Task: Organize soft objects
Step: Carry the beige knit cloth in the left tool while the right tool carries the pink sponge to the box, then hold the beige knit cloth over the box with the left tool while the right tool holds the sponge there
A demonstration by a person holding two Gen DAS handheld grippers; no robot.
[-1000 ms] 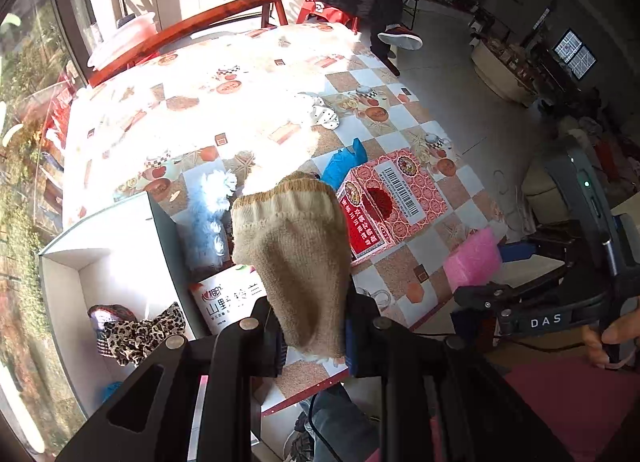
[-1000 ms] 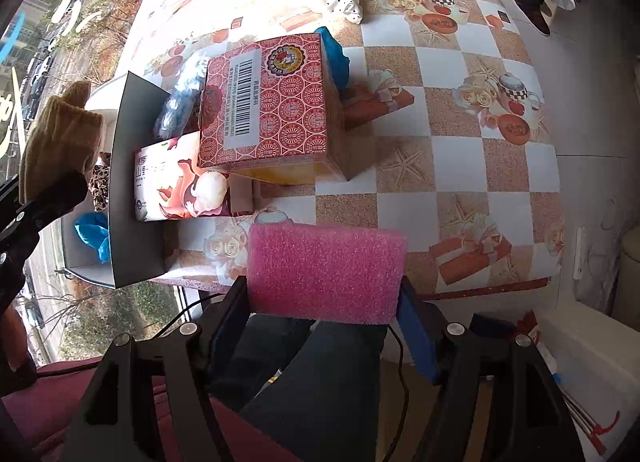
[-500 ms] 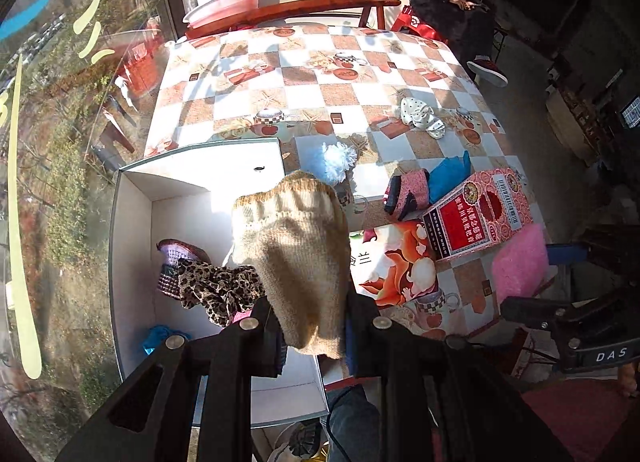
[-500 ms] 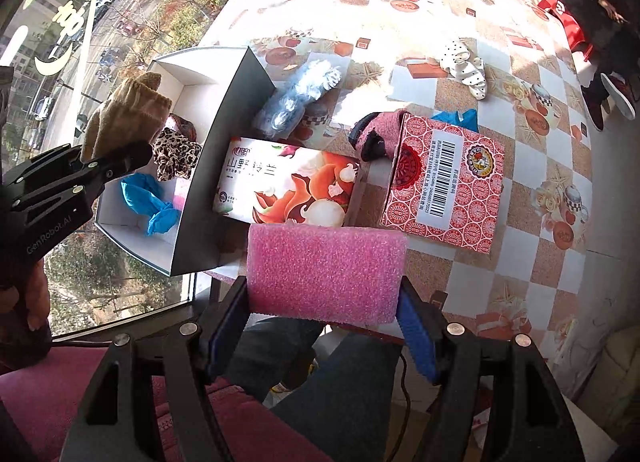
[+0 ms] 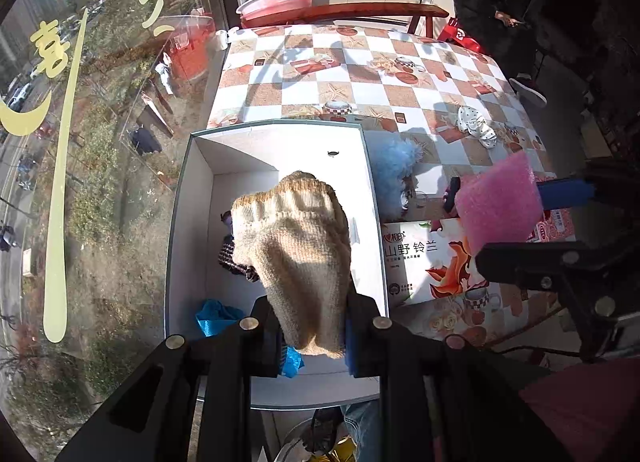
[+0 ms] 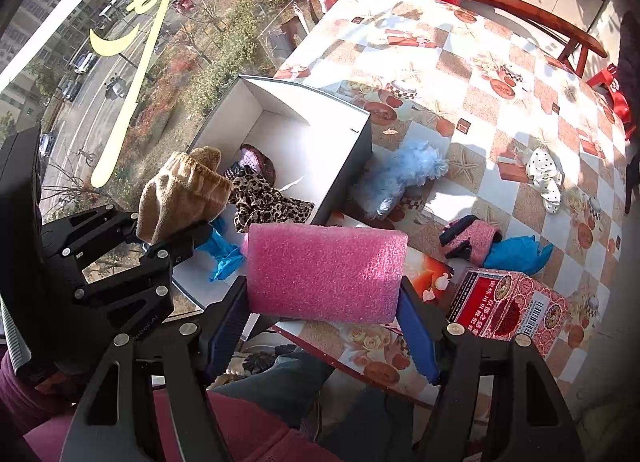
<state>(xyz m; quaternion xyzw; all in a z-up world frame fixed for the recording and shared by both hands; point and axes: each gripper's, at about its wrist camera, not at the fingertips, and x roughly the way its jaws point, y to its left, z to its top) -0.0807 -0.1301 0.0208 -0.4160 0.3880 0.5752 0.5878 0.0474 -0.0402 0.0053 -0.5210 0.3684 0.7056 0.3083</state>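
Observation:
My left gripper [image 5: 312, 336] is shut on a beige knitted sock [image 5: 294, 258] and holds it above the open white box [image 5: 280, 145]; both also show in the right wrist view, sock [image 6: 180, 191]. My right gripper [image 6: 324, 320] is shut on a pink foam block [image 6: 324, 272], held near the table's front edge, right of the box; the block shows in the left wrist view [image 5: 498, 201]. In the box [image 6: 304, 129] lie a leopard-print cloth [image 6: 268, 201], a blue crumpled piece [image 6: 222, 252] and a dark striped item [image 6: 256, 159].
On the checkered table [image 6: 460, 73] lie a fluffy light-blue item [image 6: 404, 171], a pink-and-black sock [image 6: 474, 240], a blue cloth [image 6: 516, 254], a white dotted cloth [image 6: 546, 173], a red patterned carton [image 6: 516, 308] and an orange tissue pack [image 5: 432, 262]. A window is at the left.
My left gripper has swung left with the sock and is now over the white box. My right gripper has moved left along the table's front edge with the foam block.

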